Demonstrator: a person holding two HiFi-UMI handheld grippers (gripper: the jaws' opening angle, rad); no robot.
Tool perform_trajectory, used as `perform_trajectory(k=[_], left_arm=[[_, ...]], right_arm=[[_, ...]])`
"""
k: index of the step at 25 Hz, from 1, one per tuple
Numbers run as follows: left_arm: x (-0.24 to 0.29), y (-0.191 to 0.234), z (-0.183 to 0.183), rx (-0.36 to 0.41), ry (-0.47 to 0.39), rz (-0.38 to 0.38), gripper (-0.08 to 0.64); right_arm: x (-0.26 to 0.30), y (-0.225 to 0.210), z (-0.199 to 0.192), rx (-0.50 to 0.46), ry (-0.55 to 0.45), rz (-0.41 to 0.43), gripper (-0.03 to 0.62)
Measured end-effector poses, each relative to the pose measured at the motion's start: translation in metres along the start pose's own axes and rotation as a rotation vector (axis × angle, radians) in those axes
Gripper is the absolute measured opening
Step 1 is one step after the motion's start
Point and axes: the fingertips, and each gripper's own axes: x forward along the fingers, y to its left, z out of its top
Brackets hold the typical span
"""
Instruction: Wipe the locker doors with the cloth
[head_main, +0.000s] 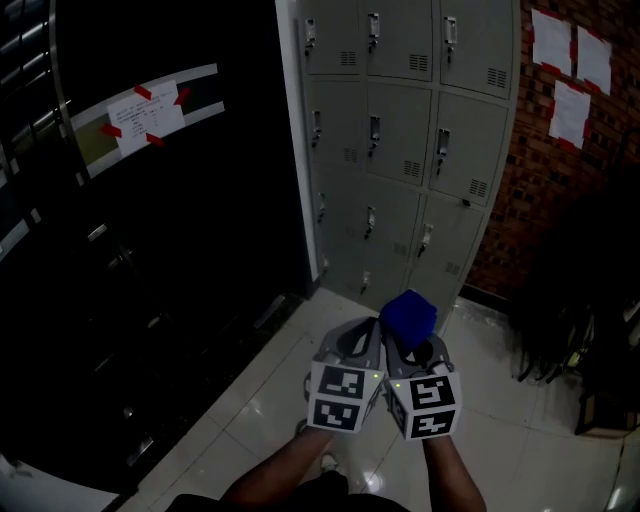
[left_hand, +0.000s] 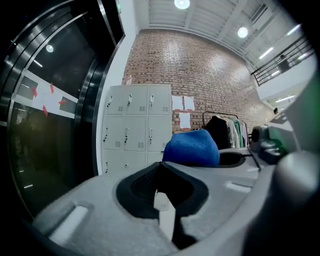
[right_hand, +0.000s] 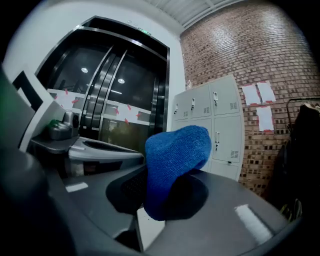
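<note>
Dark glass doors (head_main: 150, 250) fill the left side of the room, with a taped notice (head_main: 145, 118) stuck across them. A pale tiled floor (head_main: 280, 370) runs from there towards the grey lockers (head_main: 400, 130). These stand in three columns against a white pillar, every door shut. Right of them is a brick wall (head_main: 545, 200) carrying a few sheets of paper (head_main: 570, 70). Dark clothes hang on a rack (left_hand: 225, 130) further right.

Low in the head view, the left tongs (head_main: 358, 335) sit just beside the right ones, both raised and pointing at the lockers. The left jaws are drawn together with nothing between them. Only a sliver of floor shows through the gap.

The right tongs (right_hand: 165, 200) are clamped on the blue cloth (right_hand: 175, 160). The cloth stands up from the jaws in a bunched lump. It is well apart from the locker doors and touches none of them.

By my reading, the wiping has not yet started. The cloth is gripped and aimed, but the person stands back from the lockers. The light is dim, so I cannot tell whether any door has already been cleaned; no streak or damp patch shows. What seems to be left is closing in on the lockers, pressing the cloth against a door and working across the whole bank.
</note>
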Motion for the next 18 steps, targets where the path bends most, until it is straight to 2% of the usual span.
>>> perform_trajectory(k=[8, 18], left_arm=[[0.068, 0.105, 0.021, -0.013, -0.024, -0.031, 0.005], [0.151, 0.176, 0.025, -0.012, 0.001, -0.049, 0.005]], right_arm=[[0.121, -0.005, 0.031, -0.015, -0.009, -0.039, 0.069], [0.227, -0.032, 0.035, -0.002, 0.006, -0.051, 0.069]])
